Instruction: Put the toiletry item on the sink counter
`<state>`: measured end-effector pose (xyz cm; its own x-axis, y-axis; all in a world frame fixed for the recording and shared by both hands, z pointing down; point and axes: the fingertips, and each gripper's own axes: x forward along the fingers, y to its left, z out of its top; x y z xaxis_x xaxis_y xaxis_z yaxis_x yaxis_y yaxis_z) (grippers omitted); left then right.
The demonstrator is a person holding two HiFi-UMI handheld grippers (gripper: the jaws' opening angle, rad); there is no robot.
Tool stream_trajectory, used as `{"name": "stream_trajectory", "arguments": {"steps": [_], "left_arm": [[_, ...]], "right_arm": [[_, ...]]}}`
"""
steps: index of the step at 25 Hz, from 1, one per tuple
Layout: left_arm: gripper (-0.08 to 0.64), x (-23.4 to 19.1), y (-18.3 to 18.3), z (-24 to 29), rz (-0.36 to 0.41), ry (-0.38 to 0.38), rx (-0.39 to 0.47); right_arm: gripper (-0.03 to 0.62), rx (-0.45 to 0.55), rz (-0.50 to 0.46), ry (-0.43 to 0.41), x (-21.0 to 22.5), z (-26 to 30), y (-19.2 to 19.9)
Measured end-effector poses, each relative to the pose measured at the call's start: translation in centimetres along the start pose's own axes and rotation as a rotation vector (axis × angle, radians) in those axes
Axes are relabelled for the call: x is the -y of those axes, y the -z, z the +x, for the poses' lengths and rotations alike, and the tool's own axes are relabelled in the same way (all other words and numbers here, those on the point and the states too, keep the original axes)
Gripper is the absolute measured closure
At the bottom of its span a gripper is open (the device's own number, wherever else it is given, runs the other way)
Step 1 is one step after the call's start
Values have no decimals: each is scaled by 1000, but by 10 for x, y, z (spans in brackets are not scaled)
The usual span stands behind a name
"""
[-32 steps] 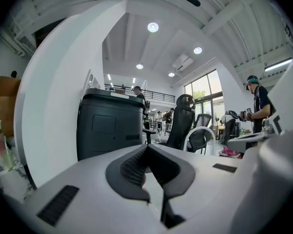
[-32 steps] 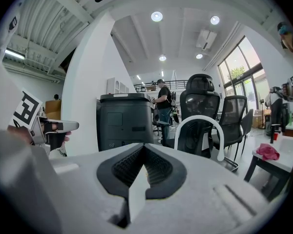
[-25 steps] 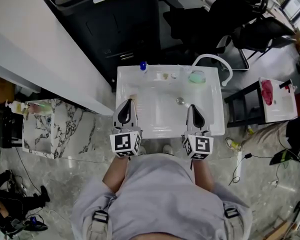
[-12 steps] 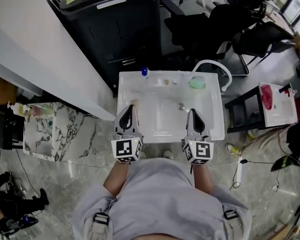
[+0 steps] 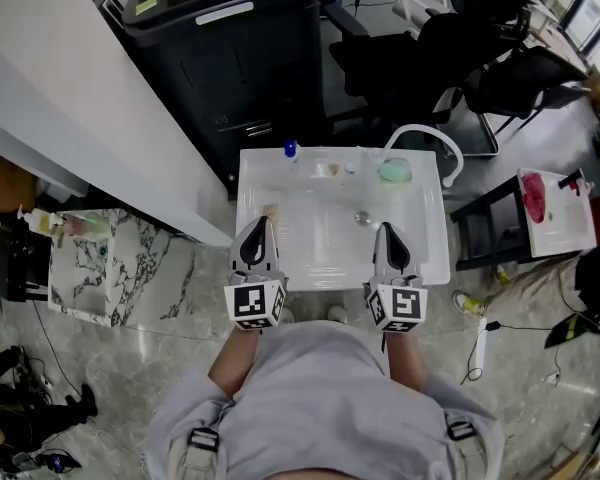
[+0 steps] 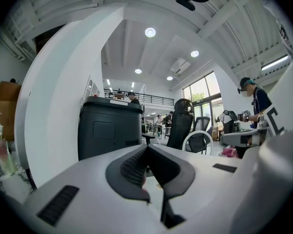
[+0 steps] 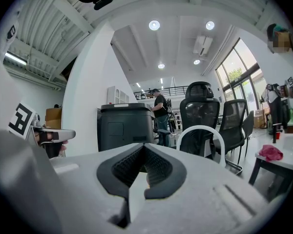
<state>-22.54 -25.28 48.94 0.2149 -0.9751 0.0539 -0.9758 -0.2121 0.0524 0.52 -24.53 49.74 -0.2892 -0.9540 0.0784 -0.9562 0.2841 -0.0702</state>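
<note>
The left gripper point(image 5: 257, 226) and right gripper point(image 5: 387, 230) hovered over the near edge of the white sink point(image 5: 435, 230), each with jaws closed on nothing. A blue-capped bottle point(image 5: 289, 150), probably the toiletry item, stood on the sink's back rim, well apart from both.

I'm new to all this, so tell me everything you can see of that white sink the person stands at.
The sink is a white, glossy rectangular unit, perhaps ceramic, standing on a grey marbled floor. Its shallow basin has a metal drain right of centre. On the back ledge sit a blue-capped bottle and a green round item. The left gripper and right gripper hang over its front part, jaws together.
</note>
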Motion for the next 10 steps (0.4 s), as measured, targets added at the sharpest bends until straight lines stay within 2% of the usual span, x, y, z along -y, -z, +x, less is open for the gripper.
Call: {"name": "stream_trajectory", "arguments": {"steps": [10], "left_arm": [[555,2,1,2,-1,-2,-3]], "right_arm": [[589,-4,-4,-5,1,2,0]]}}
